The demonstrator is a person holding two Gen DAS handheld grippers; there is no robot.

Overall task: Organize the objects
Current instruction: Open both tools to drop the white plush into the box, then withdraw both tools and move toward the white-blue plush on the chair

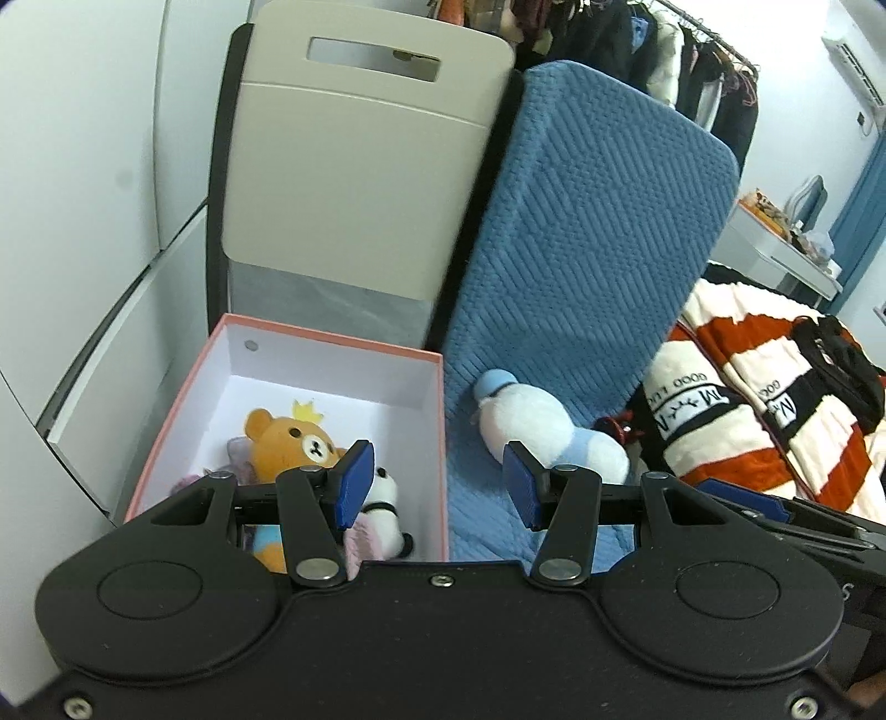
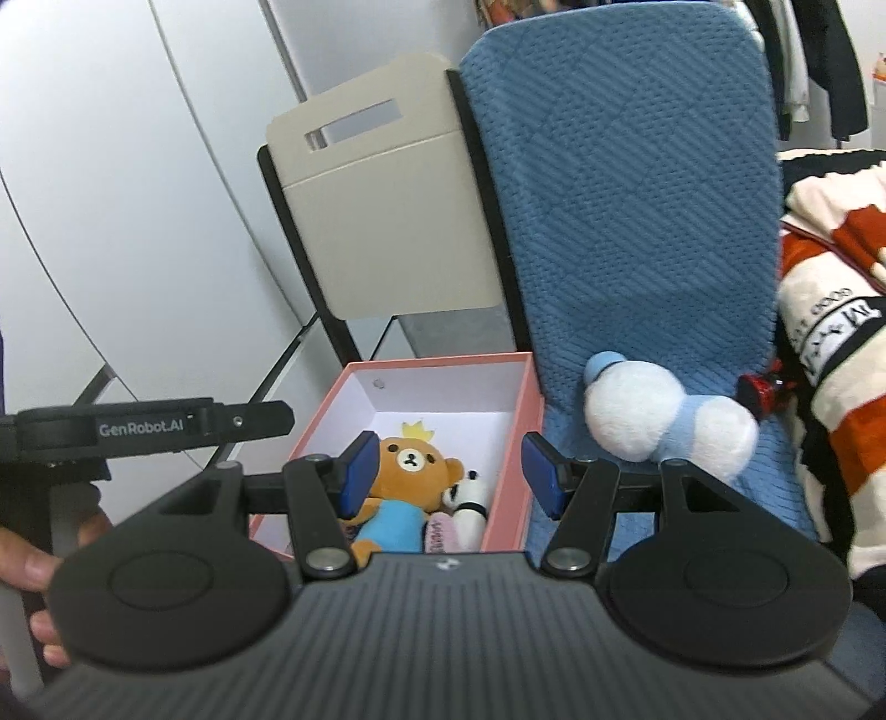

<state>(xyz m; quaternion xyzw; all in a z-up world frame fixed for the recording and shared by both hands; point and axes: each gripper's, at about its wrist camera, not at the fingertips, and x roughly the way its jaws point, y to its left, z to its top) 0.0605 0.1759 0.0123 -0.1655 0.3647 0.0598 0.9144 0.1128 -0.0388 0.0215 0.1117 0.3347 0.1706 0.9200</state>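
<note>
A pink box (image 1: 437, 387) (image 2: 512, 443) with a white inside stands on the left seat. In it lie an orange bear plush (image 1: 288, 437) (image 2: 412, 471), a small panda plush (image 1: 387, 498) (image 2: 470, 498) and other soft toys. A white and light-blue plush bottle (image 1: 548, 432) (image 2: 659, 415) lies on the blue seat cover (image 1: 581, 221) (image 2: 637, 194) to the right of the box. My left gripper (image 1: 437, 484) is open and empty above the box's right wall. My right gripper (image 2: 446, 473) is open and empty above the box's near end.
A beige chair back (image 1: 360, 155) (image 2: 376, 221) rises behind the box. A striped orange, cream and black blanket (image 1: 775, 399) (image 2: 830, 277) lies on the right, with a small red item (image 2: 756, 390) beside it. White cabinet panels (image 1: 83, 166) stand on the left. Clothes (image 1: 692, 50) hang behind.
</note>
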